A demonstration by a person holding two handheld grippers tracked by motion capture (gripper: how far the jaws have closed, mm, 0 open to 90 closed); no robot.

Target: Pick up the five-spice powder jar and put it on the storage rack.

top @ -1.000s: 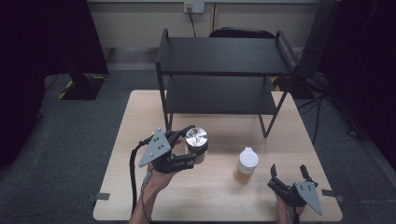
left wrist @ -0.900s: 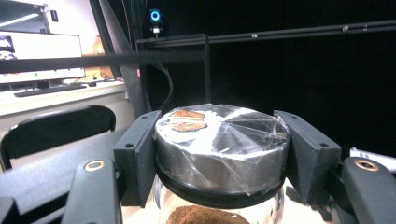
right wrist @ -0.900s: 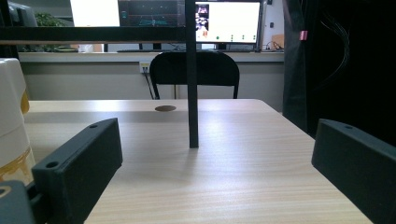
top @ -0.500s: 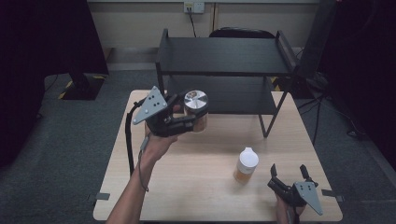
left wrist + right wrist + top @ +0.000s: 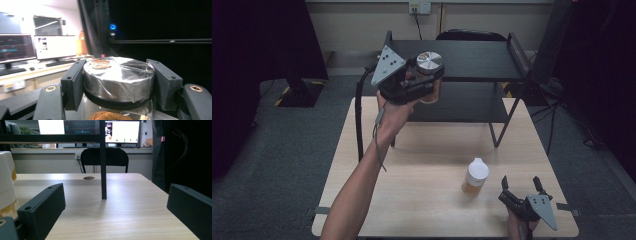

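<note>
One jar [image 5: 430, 75] with a silver lid sat clamped between the jaws of our left gripper [image 5: 424, 80], held in the air level with the top of the black shelf rack [image 5: 472, 55] and just in front of its near edge. In the left gripper view the two black jaws pressed against the lid's rim on either side, plastic film wrinkled over the lid [image 5: 117, 75] and brown contents showing in the glass below. Our left forearm reached up and forward from the table, wrist bent, the grey plate tilted toward the camera. A second ago the same jar was low over the tabletop in that grip; since then we had lifted it up toward the rack. Our right gripper [image 5: 522, 187] rested at the table's near right corner, jaws apart and empty, unchanged, with the white-capped bottle [image 5: 475, 176] just to its left.
</note>
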